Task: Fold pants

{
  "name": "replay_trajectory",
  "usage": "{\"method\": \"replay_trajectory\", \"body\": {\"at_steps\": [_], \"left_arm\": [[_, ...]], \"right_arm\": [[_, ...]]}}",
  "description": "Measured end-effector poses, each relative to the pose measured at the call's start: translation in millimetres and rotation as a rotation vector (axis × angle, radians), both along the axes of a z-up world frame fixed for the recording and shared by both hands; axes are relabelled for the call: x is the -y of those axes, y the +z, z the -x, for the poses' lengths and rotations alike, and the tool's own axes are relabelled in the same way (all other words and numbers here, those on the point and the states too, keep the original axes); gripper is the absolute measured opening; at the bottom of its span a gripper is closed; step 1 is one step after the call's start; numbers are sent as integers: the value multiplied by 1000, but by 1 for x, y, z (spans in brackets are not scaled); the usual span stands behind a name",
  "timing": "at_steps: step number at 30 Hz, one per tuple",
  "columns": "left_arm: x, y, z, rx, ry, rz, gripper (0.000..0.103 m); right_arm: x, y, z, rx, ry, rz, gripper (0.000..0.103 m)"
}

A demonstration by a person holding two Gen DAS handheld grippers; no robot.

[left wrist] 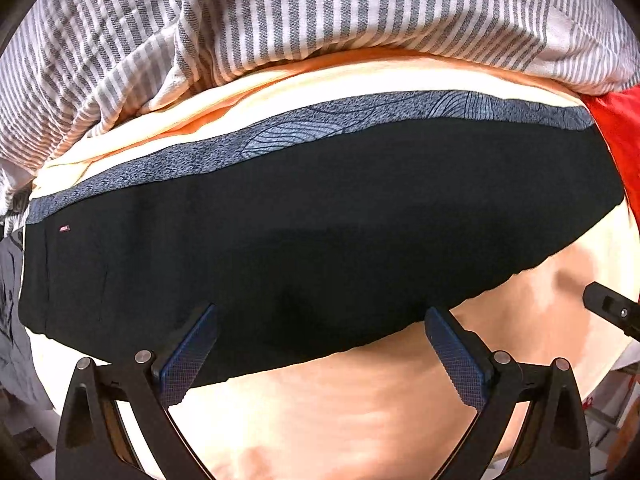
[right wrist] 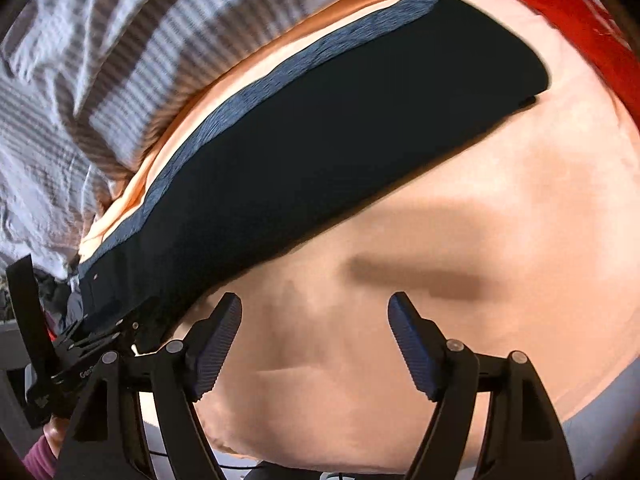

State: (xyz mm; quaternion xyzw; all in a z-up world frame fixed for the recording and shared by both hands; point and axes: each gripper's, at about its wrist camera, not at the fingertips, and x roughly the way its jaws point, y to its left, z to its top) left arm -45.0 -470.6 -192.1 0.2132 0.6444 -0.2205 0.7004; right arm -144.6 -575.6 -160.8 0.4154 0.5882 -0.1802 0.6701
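Note:
Black pants [left wrist: 320, 216] lie flat and folded lengthwise on a peach sheet [left wrist: 360, 412], with a blue-grey patterned band [left wrist: 304, 132] along their far edge. My left gripper [left wrist: 320, 314] points down over the pants' near edge, open, with nothing between its blue pads [left wrist: 188, 356]. In the right wrist view the pants [right wrist: 320, 140] run diagonally from lower left to upper right. My right gripper [right wrist: 316, 300] hovers open over bare sheet [right wrist: 440, 360], just in front of the pants. The left gripper [right wrist: 80, 344] shows at the pants' lower-left end.
A grey-and-white striped blanket [left wrist: 280, 12] is bunched along the far side. Red cloth [left wrist: 616, 132] lies at the right end of the pants, and a grey garment [left wrist: 12, 280] hangs at the left edge. A hand in a purple sleeve [right wrist: 40, 456] shows at bottom left.

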Motion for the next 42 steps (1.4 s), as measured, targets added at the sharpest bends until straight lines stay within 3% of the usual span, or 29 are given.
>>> {"method": "replay_trajectory", "body": {"at_steps": [11,16,21,26,34,37,42], "left_arm": [[77,13,3,-6,69,44,102],[106,15,7,17,87,58,102],[151,7,13,39,79,53,102],[184,-15,16,28,83,13,102],[197,4,50,111,98,22,102],[204,10,42,158,123,7,102],[201,19,24,209,244,-9,102]], "right_arm": [[59,-6,19,-10,-74,8,79],[98,-24,49,156,-263,-128,79],[133,-39,85,295,-411,-147,79],[155,-51,85,414,-396,-185,79],[166,-64,56,555,-399,-251,82],[170,-70,45,569,-398,-272,82],[164,-72,35,525,-324,-266,82]]}}
